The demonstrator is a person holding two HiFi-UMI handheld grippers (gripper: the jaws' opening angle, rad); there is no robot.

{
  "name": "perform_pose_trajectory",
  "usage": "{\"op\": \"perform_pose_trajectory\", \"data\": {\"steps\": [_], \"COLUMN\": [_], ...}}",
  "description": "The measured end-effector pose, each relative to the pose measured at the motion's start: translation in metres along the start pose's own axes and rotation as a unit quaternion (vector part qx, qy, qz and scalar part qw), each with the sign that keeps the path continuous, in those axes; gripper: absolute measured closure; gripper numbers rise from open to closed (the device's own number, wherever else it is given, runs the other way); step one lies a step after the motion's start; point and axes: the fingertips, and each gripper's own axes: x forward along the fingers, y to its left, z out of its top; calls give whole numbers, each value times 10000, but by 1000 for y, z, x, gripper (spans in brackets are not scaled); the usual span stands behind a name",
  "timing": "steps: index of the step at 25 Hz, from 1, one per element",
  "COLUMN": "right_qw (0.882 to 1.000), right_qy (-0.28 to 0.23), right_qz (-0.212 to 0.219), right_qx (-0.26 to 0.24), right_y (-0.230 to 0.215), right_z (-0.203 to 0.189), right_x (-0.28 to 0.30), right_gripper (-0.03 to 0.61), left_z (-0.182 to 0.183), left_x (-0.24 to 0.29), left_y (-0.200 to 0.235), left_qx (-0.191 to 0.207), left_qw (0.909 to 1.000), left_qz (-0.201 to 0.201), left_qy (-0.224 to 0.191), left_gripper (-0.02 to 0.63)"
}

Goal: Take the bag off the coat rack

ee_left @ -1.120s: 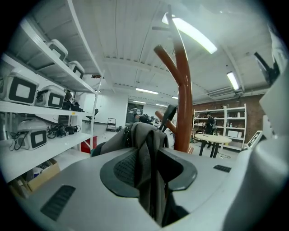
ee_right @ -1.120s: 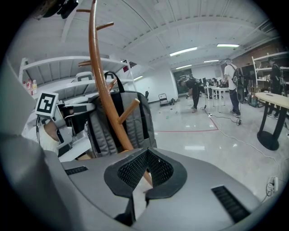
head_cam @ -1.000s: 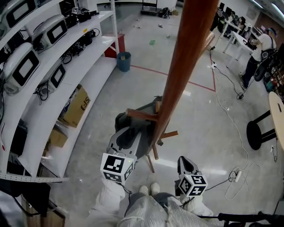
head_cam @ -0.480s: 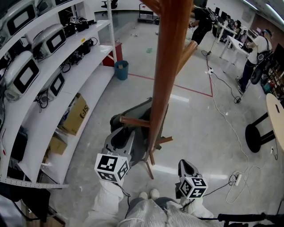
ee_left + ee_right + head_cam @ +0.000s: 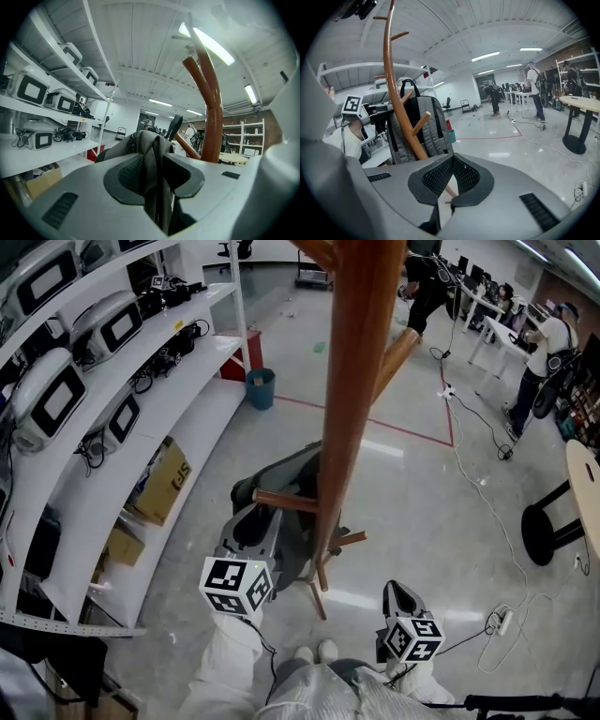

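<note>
task stage: early. The left claw is gripping, but the bag (image 5: 281,486) is still hanging on the coat rack (image 5: 352,381), so I'm judging the removal as not yet done.
bag location: the grey backpack is sitting low on the pole, right against it, beside a short side peg (image 5: 286,501) and above the rack's feet. In the right gripper view the bag (image 5: 417,129) is hanging behind the pole (image 5: 393,89) with its top handle pointing up.
left gripper (image 5: 255,521): it is clamping a fold of the bag's dark strap fabric. In the left gripper view the jaws are standing narrow, with the fabric (image 5: 152,150) squeezed between the pads.
right gripper (image 5: 400,592): it is holding nothing. Its jaws are meeting at the tips in its own view (image 5: 451,159), and it is hanging low near the rack's base, apart from the bag.
done so far: one-handed hold on the bag.
left to do: my judgement is lifting the strap or handle up off its peg, then carrying the bag clear of the pole.
surroundings: white shelving (image 5: 141,418) is running along the left, and a blue bin (image 5: 261,388) is standing further back.
change vs earlier: the pole is reading more upright in the head view than a second back. The left gripper is sitting slightly lower and further left, and the right one slightly lower. The bag is staying on the rack, and the left grip is looking unchanged.
</note>
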Motion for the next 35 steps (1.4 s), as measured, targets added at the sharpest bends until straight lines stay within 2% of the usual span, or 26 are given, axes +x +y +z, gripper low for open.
{"op": "perform_pose_trajectory", "data": {"steps": [14, 27, 35], "right_qw": [10000, 9989, 9971], "right_qy": [38, 55, 6], "right_qz": [81, 437, 710], "right_qx": [31, -163, -288], "right_y": [-5, 17, 38], "right_z": [-3, -6, -10], "right_x": [-1, -3, -12], "right_gripper": [566, 566, 566], "left_z": [-20, -34, -54], "left_x": [-16, -78, -115], "left_y": [34, 49, 39], "left_qx": [-9, -303, -320], "left_qw": [9973, 9902, 9872], "left_qz": [717, 1356, 1544], "left_qy": [174, 107, 241], "left_gripper": [501, 502, 502]}}
